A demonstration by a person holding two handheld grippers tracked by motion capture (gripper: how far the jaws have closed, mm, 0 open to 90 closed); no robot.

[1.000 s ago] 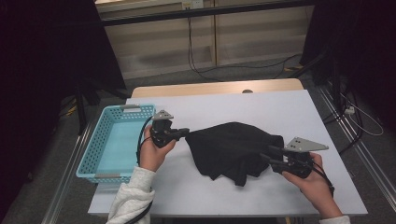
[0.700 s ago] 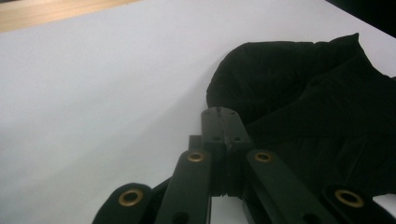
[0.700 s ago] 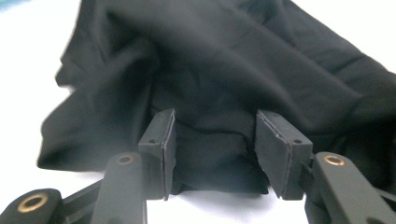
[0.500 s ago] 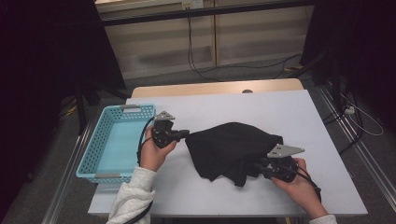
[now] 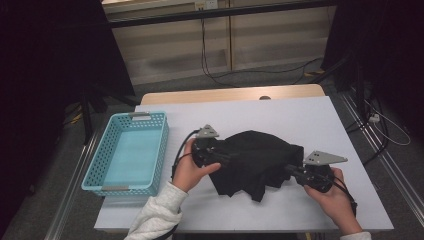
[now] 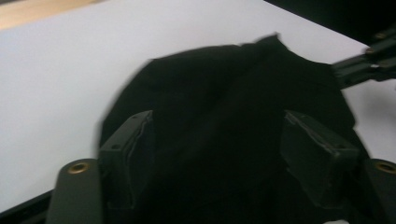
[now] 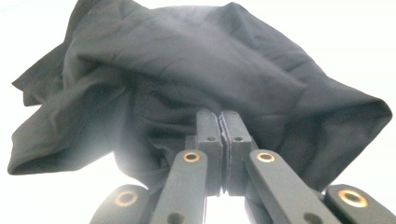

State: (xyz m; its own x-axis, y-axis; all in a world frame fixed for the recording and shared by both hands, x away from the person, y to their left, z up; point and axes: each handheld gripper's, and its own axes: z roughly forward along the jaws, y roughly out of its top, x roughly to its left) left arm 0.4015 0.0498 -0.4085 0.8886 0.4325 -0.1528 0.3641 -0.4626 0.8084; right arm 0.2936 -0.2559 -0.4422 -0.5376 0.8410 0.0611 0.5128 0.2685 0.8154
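The black cloth [image 5: 260, 162] lies bunched in the middle of the white tabletop [image 5: 310, 120], just to the right of the blue basket [image 5: 127, 152], and both hands are on it. On the side of the cloth away from the basket, the right gripper [image 5: 291, 171] has just been closing, and in the right gripper view its fingers [image 7: 208, 135] sit pressed together with a fold of the cloth's edge nipped between the pads. On the basket side, the left gripper [image 5: 227, 159] has just been opening: in the left gripper view its fingers [image 6: 128, 154] stand wide apart, one on either flank of the dark mass, and I cannot see the pads pressing on it. So the step looks like taking a fresh hold on the basket side while the far side is pinned. To do it well, I would say the left gripper should slide in low along the tabletop until an edge or corner, not a thick bundle, sits deep between the fingers, then close firmly. The right hand should hold steady with a little tension, so the fabric does not slip out or drag toward the basket. The cloth itself is matt black, soft and thin, heaped in loose folds with a rounded hump on top and a ragged corner hanging toward the person's side. Creases run across it in the right gripper view, and its layers overlap so much that its true outline is hard to read.
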